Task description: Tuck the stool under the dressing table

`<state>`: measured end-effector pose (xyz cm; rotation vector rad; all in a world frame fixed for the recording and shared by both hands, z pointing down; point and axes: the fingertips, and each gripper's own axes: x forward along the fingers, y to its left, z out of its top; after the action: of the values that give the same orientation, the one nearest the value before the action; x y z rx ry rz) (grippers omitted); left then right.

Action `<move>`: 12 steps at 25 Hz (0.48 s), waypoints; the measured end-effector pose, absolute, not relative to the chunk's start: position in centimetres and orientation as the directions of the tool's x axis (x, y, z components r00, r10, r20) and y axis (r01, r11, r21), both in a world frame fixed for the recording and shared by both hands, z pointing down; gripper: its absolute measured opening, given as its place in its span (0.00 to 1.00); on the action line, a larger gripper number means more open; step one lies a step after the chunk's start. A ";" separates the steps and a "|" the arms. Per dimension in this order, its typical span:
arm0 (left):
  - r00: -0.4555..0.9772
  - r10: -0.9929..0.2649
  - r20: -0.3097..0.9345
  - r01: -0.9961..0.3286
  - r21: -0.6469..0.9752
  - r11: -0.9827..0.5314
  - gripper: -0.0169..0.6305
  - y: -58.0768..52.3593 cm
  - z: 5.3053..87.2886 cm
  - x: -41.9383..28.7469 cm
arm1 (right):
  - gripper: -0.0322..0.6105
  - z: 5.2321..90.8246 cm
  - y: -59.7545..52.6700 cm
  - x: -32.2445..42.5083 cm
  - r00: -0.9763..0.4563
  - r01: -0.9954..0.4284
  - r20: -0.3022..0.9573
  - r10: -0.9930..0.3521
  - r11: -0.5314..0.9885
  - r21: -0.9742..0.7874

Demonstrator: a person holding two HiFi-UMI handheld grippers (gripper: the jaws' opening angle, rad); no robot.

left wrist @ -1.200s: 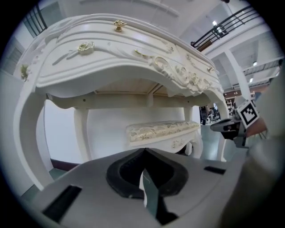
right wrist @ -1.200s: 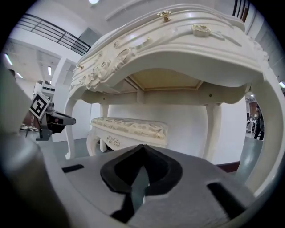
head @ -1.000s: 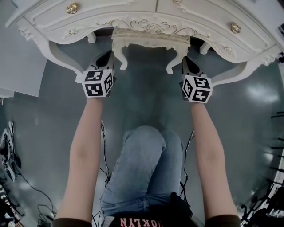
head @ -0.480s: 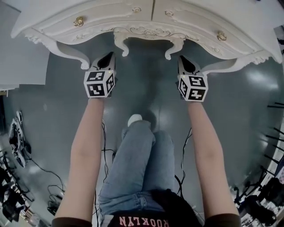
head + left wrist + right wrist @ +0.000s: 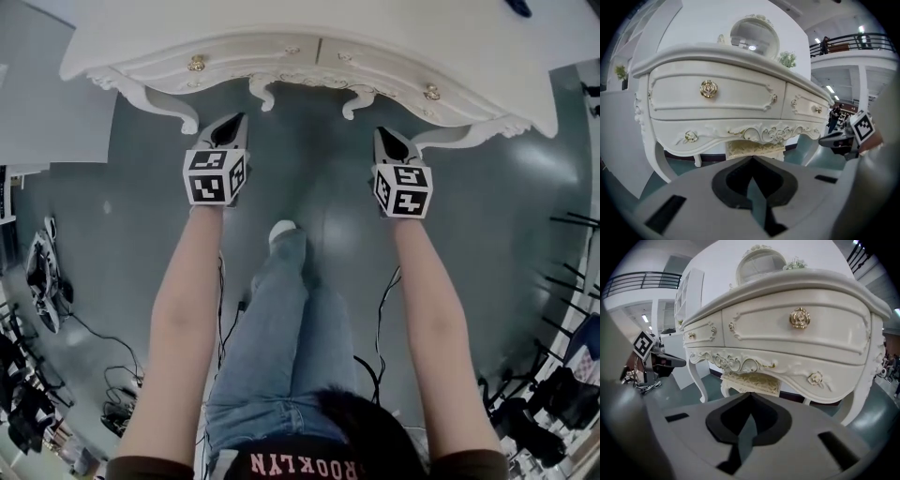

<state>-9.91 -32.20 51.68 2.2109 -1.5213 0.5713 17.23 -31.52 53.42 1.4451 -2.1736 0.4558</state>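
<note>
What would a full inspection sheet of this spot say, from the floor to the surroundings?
Surface: glossy grey floor, reflecting the lights.
Job's things: white dressing table with gold knobs; stool under it, with only its front legs showing in the head view.
Clutter: dark gear heaped at the lower left, more at the lower right edge.
Grippers: left gripper and right gripper both shut, nothing between the jaws, held short of the table.
Cables: black cables loose on the floor beside the person's legs.
Surroundings: round mirror on the table, white wall behind, balcony railing higher up.
</note>
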 end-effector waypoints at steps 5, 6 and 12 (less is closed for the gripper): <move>0.337 -0.771 0.540 -0.937 0.118 -0.328 0.03 -30.9 47.0 -9.3 | 0.05 49.6 -29.7 17.8 -0.310 -0.926 0.595 -0.741 0.377 -0.013; 0.341 -0.768 0.542 -0.936 0.118 -0.332 0.03 -30.6 46.2 -9.1 | 0.05 48.8 -29.3 17.7 -0.311 -0.925 0.599 -0.738 0.379 -0.013; 0.331 -0.775 0.539 -0.939 0.108 -0.326 0.03 -29.3 40.0 -9.6 | 0.05 42.4 -28.1 17.2 -0.315 -0.926 0.588 -0.745 0.377 -0.018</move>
<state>-9.58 -29.28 40.00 2.1995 -1.5126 0.5565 17.21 -28.09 42.37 1.4371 -2.1514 0.4889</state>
